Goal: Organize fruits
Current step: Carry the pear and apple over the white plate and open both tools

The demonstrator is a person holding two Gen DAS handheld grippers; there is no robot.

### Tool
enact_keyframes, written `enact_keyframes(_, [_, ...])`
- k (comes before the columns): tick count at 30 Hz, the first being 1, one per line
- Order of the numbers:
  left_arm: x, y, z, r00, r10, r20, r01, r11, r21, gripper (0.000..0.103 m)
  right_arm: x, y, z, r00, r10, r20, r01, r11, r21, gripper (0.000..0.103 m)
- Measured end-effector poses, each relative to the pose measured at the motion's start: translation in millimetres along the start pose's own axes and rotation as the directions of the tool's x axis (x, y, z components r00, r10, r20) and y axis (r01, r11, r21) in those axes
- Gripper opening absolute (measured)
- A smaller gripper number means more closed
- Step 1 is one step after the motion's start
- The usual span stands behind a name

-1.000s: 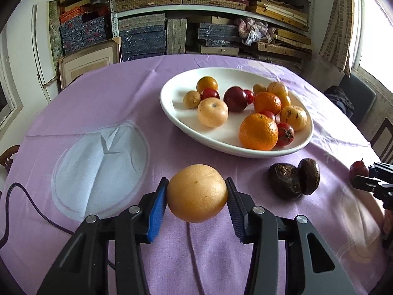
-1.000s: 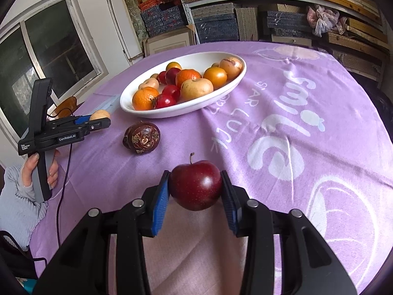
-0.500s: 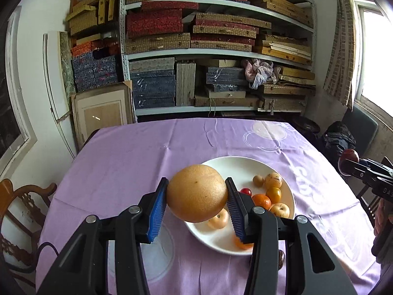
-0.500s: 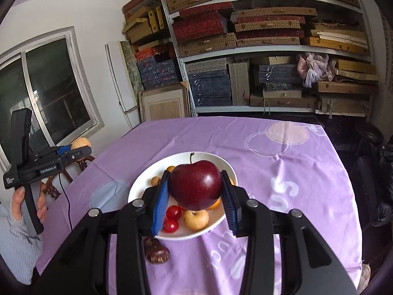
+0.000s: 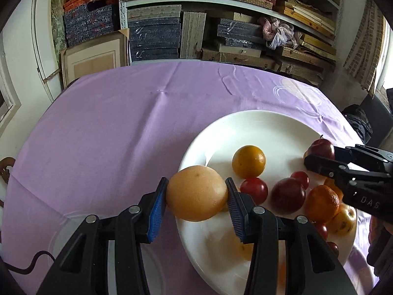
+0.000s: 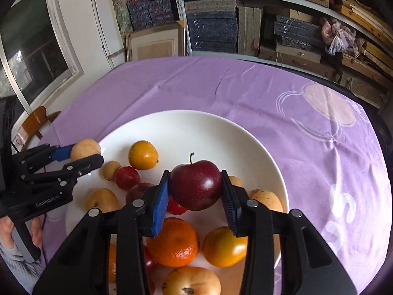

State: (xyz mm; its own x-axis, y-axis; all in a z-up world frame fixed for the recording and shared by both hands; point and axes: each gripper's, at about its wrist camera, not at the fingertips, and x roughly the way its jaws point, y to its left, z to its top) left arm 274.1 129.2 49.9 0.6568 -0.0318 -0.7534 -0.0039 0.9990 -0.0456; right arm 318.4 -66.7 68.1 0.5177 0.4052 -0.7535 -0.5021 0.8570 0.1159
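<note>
A round table draped in a purple cloth (image 5: 103,132) is seen from above in both wrist views, with shelves of stacked boxes (image 5: 154,36) behind its far edge. A large white oval plate (image 6: 196,132) is set on the cloth, nearer the table's right edge in the left wrist view; its far half is bare, and the fruits are gathered in its near half.

The left gripper (image 5: 196,194) is held over the plate's near left rim. A pale orange grapefruit-like fruit (image 5: 196,193) is clamped between its blue pads, centred between the fingertips and bulging a little beyond them. The fruit is close to round, so no clear long axis can be told; a small dot-like mark faces up and away from the camera.

The right gripper (image 6: 195,189) is held over the middle of the plate, and a dark red apple (image 6: 195,188) is gripped between its pads. The apple is upright, its stem pointing up and slightly away, and it sits level with the fingertips, filling the gap between them.

On the plate below, a mandarin (image 6: 175,242) and a yellow-orange fruit (image 6: 224,245) are seen just beneath the right gripper's fingers. A smaller yellow-orange fruit (image 6: 143,154) lies toward the plate's left side, with a small red fruit (image 6: 127,177) just beside it.
</note>
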Motion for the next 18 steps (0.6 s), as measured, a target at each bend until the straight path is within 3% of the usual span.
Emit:
enact_keyframes(4, [2, -2, 2, 1.000, -0.006, 0.018, 0.006, 1.000, 0.000, 0.047, 8, 3, -4, 1.000, -0.020, -0.002, 0.020, 1.000, -0.016, 0.043])
enact_keyframes(6, [-1, -5, 0, 1.000, -0.001, 0.030, 0.001, 1.000, 0.004, 0.052, 4, 2, -4, 1.000, -0.017, 0.019, 0.017, 1.000, -0.008, 0.048])
enact_keyframes(8, [-11, -3, -2, 0.999, 0.001, 0.051, -0.001, 1.000, -0.001, 0.064, -9, -2, -3, 0.999, 0.009, 0.051, -0.010, 1.000, 0.017, 0.048])
enact_keyframes(11, [-35, 0, -5, 0.997, -0.011, 0.076, 0.012, 1.000, -0.017, 0.064, -46, -8, -4, 0.992, 0.036, 0.120, -0.043, 0.998, 0.056, 0.048])
enact_keyframes(13, [-55, 2, -9, 0.995, -0.025, 0.092, 0.028, 0.999, -0.026, 0.066, -81, -11, -10, 0.982, 0.060, 0.182, -0.075, 0.994, 0.079, 0.055])
enact_keyframes(15, [-79, 1, -20, 0.993, -0.031, 0.118, 0.034, 0.999, -0.023, 0.072, -118, -12, -23, 0.967, 0.070, 0.244, -0.093, 0.992, 0.084, 0.072])
enact_keyframes(18, [-110, -7, -46, 0.989, -0.041, 0.145, 0.042, 0.999, -0.006, 0.087, -168, -9, -60, 0.944, 0.095, 0.315, -0.120, 0.991, 0.063, 0.088])
